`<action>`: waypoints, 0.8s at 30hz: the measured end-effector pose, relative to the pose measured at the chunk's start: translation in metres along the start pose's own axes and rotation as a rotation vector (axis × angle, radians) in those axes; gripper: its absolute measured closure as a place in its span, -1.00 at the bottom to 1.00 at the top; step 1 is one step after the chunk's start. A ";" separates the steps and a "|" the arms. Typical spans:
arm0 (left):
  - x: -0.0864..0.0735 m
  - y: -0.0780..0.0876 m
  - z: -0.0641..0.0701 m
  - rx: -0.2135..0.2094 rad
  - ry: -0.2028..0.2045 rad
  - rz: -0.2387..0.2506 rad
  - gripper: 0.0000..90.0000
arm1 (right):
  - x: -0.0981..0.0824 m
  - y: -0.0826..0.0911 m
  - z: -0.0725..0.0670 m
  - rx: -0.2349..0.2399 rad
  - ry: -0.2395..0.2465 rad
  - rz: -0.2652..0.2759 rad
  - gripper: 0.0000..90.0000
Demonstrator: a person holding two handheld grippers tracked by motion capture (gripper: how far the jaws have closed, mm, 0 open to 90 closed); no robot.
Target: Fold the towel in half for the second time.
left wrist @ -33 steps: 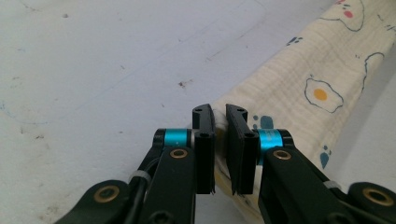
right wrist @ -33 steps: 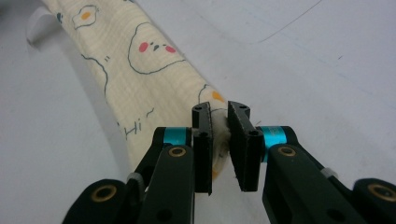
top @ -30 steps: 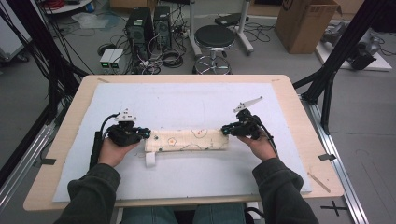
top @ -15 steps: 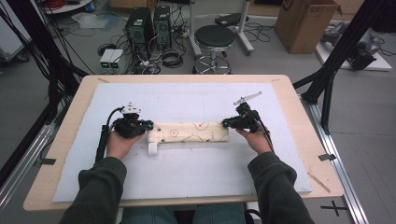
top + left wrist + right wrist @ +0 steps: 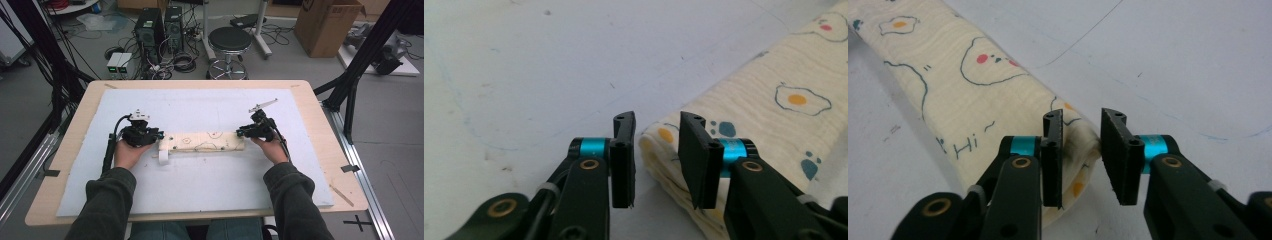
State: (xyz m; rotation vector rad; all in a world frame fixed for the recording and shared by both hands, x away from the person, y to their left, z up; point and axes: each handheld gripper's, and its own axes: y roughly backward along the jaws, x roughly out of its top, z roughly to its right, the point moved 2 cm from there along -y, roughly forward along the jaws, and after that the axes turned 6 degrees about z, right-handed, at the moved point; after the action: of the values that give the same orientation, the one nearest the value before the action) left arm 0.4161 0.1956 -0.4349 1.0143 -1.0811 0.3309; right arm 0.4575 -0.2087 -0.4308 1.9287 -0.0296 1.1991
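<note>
Surface: white sheet [image 5: 200,180] on wooden table [image 5: 325,125] | room: stool [image 5: 229,39], cardboard box [image 5: 325,22] | both tongs just opening, narrow, around folded cloth [image 5: 202,142] ends

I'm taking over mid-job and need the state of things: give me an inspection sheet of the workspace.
Surface: wooden table under a white mat.
Job's things: folded printed cloth, a long strip lying flat.
Clutter: nothing seen.
Grippers: left gripper and right gripper at opposite cloth ends, jaws just opened, parted around the corners.
Cables: one trails from each gripper.
Surroundings: stool, computer towers, cardboard box.
</note>
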 end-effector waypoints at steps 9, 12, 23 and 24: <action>0.004 0.011 0.003 -0.042 0.006 0.039 0.39 | 0.002 0.012 0.001 0.004 -0.012 0.049 0.33; 0.005 0.012 0.005 -0.054 0.001 0.045 0.36 | 0.003 0.014 -0.001 0.005 -0.014 0.060 0.27; 0.009 0.023 0.011 -0.086 -0.005 0.067 0.25 | 0.007 0.024 -0.009 0.000 0.006 0.099 0.08; 0.009 0.024 0.012 -0.085 0.000 0.070 0.24 | 0.007 0.025 -0.010 0.003 0.007 0.101 0.07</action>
State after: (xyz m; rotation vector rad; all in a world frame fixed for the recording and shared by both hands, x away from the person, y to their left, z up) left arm 0.3976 0.1969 -0.4133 0.9021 -1.1236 0.3390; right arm 0.4438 -0.2155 -0.4081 1.9453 -0.1220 1.2730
